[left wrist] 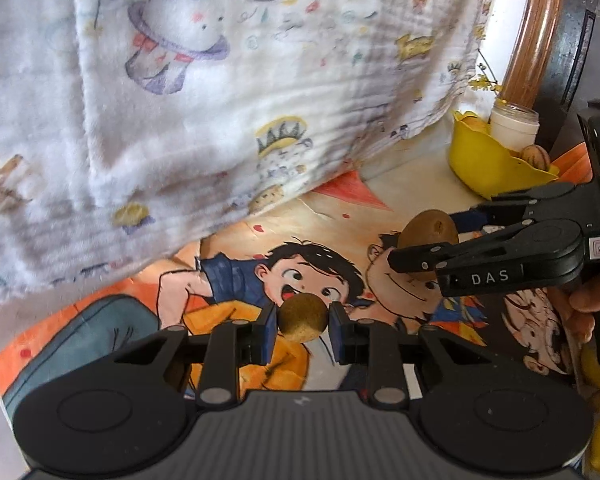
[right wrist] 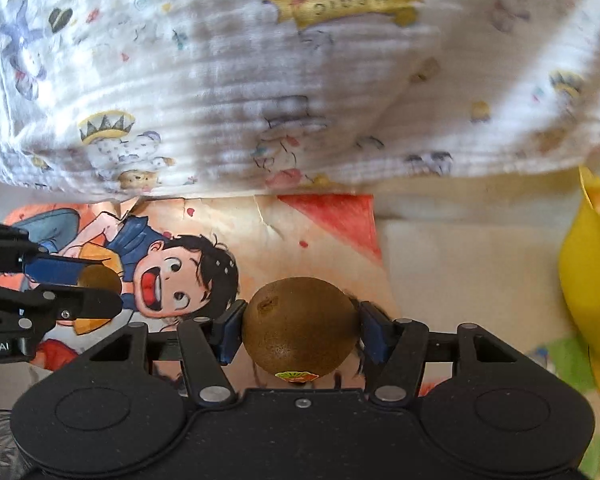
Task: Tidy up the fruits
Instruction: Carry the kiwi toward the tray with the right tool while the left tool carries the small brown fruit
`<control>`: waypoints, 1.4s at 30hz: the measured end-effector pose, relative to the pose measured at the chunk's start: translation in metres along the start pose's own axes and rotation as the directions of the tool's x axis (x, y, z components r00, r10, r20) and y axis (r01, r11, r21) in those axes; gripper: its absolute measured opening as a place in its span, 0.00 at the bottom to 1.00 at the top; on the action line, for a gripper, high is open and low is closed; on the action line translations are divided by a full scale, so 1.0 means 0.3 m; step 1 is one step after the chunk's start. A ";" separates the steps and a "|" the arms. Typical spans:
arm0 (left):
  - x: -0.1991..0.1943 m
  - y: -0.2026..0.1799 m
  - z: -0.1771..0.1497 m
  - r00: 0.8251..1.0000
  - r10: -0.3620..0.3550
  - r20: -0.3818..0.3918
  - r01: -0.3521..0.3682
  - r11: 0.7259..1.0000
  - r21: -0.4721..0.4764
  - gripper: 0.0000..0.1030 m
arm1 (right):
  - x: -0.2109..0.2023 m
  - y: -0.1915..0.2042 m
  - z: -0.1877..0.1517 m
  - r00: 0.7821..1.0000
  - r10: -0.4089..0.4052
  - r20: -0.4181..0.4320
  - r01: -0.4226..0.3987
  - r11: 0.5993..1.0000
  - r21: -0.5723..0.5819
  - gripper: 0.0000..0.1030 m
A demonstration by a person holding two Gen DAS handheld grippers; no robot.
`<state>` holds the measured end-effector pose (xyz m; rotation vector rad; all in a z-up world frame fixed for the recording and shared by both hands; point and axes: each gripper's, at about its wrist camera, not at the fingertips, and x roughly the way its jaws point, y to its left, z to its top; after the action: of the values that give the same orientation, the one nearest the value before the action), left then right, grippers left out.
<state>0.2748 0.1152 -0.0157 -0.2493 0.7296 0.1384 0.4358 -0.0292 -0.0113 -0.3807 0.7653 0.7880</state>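
Kiwi [right wrist: 300,330] is clamped in the right gripper [right wrist: 300,332]; a smaller fruit [left wrist: 303,317] in the shut left gripper [left wrist: 303,320]. Yellow bowl [left wrist: 496,160] at 2 o'clock awaits both.

Both grippers matte black plastic: left gripper [left wrist: 303,317], right gripper [right wrist: 300,330]. Round pivot housings, linkage arms with silver screws, blue pads [right wrist: 229,330]. White "DAS" lettering plus a red-printed label on the right one's side.

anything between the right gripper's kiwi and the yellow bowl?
Nothing. In the right wrist view only bare pale tabletop lies between the kiwi, held in the right gripper, and the yellow bowl.
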 end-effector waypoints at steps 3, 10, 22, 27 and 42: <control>-0.019 -0.025 -0.002 1.000 -0.005 0.001 0.005 1.000 -0.001 0.29 | -0.056 -0.007 -0.029 1.000 0.012 0.005 -0.012 0.999 0.050 0.59; -0.104 -0.092 -0.014 0.999 -0.037 0.011 0.037 0.999 0.029 0.28 | -0.242 -0.006 -0.101 0.999 0.003 0.048 -0.008 0.994 0.112 0.59; -0.214 -0.304 -0.061 0.988 -0.151 0.015 0.148 0.981 0.127 0.28 | -0.603 -0.019 -0.304 0.992 -0.080 0.096 0.059 0.979 0.197 0.59; -0.247 -0.401 -0.092 0.979 -0.205 0.005 0.201 0.965 0.171 0.28 | -0.714 -0.028 -0.399 0.987 -0.125 0.097 0.099 0.966 0.239 0.59; -0.284 -0.647 -0.207 0.935 -0.346 -0.080 0.354 0.889 0.290 0.28 | -0.918 -0.077 -0.706 0.965 -0.252 0.075 0.199 0.886 0.418 0.59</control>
<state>0.2133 -0.0917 0.0314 -0.0880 0.7098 -0.3214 0.2265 -0.3006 0.0501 -0.0388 0.7280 0.4115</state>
